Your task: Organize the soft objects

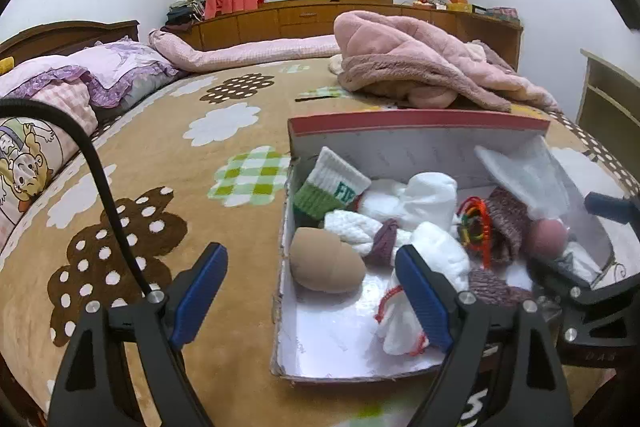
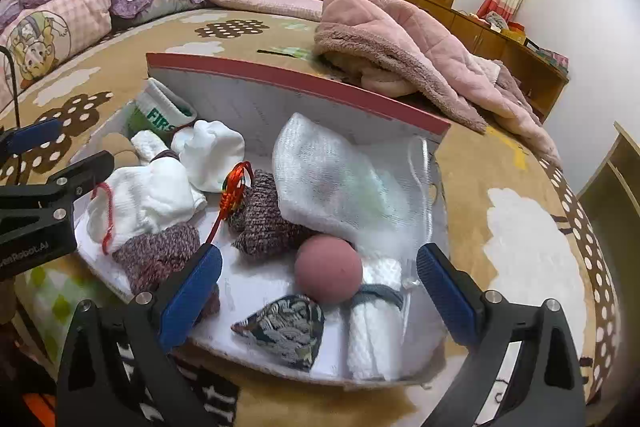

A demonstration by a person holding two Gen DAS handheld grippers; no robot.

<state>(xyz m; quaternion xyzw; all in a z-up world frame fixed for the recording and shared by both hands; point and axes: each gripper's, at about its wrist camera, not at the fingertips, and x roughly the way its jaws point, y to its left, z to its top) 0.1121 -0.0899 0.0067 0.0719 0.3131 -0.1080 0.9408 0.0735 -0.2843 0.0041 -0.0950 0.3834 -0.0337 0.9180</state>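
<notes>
Both the left gripper (image 1: 312, 291) and right gripper (image 2: 320, 291) gape empty; the pink ball (image 2: 329, 270) lies between the right one's fingers inside the box (image 2: 304, 77).

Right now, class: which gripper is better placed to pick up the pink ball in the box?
Right. The right gripper stands open, with the pink ball directly between its fingers; the left gripper straddles the box's opposite end.

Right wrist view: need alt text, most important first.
The open right gripper hovers empty over a shallow white box on a bed, with a pink ball between its blue fingers. Around the ball lie a patterned pouch, rolled white cloth, knitted pieces and white socks.
</notes>
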